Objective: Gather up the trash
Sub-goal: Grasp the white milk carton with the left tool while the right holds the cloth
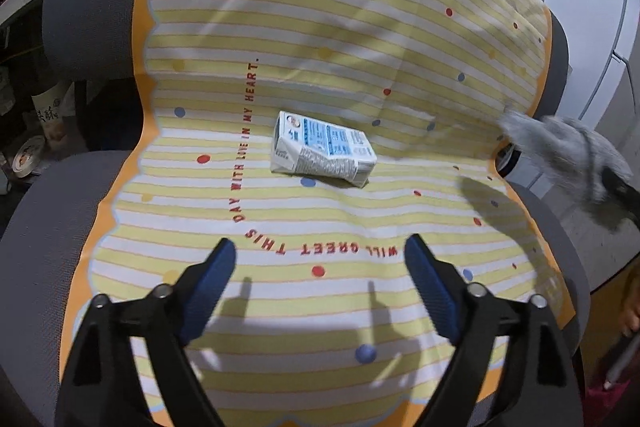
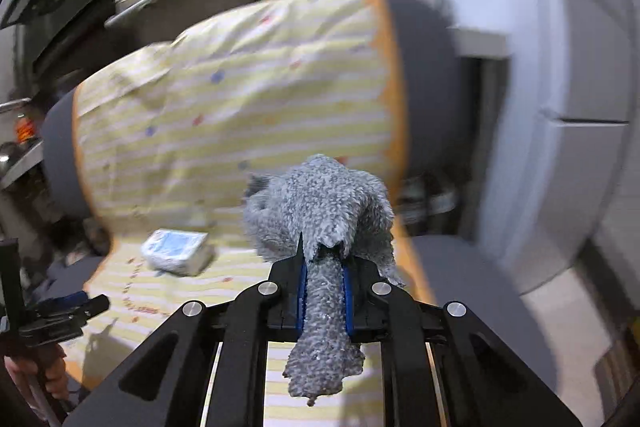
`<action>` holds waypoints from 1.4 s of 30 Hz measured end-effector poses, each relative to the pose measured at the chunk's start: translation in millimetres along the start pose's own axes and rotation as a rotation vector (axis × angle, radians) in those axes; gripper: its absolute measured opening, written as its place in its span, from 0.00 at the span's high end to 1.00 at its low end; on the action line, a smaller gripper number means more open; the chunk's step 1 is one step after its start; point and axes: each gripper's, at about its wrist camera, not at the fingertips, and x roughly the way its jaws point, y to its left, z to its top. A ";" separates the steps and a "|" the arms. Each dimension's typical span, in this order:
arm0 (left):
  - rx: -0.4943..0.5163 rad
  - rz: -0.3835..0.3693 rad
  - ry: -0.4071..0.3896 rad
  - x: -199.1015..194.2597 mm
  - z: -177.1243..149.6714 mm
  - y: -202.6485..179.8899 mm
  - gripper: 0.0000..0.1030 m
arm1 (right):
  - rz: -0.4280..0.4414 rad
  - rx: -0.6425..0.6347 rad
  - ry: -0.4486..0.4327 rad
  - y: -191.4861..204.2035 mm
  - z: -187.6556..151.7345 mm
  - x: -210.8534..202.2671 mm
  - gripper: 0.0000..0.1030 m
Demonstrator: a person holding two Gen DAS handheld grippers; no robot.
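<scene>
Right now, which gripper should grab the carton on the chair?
Left. The left gripper is open and empty, facing the crushed carton. The right gripper is shut on a grey cloth.

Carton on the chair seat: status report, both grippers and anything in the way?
Left gripper open, short of the crushed carton. Right gripper shut on a grey cloth. Carton flat on the striped cover, nothing between.

My left gripper (image 1: 320, 259) hovering low, jaws spread wide, nothing between blue pads (image 1: 218, 267). My right gripper (image 2: 324, 267) clamped tight on fuzzy grey cloth (image 2: 320, 203), held up off to right side, bit motion-blurred.
</scene>
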 end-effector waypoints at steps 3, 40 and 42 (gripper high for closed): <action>-0.002 0.035 -0.009 14.2 10.4 -4.0 0.12 | -0.015 0.023 0.014 -12.5 -6.8 -9.9 0.86; 0.332 -0.172 0.099 101.3 39.4 -78.8 0.06 | 0.048 0.104 0.135 -29.8 -41.7 31.8 0.84; 0.354 -0.133 0.117 113.9 43.0 -80.4 0.06 | 0.056 0.102 0.141 -29.6 -42.0 33.7 0.83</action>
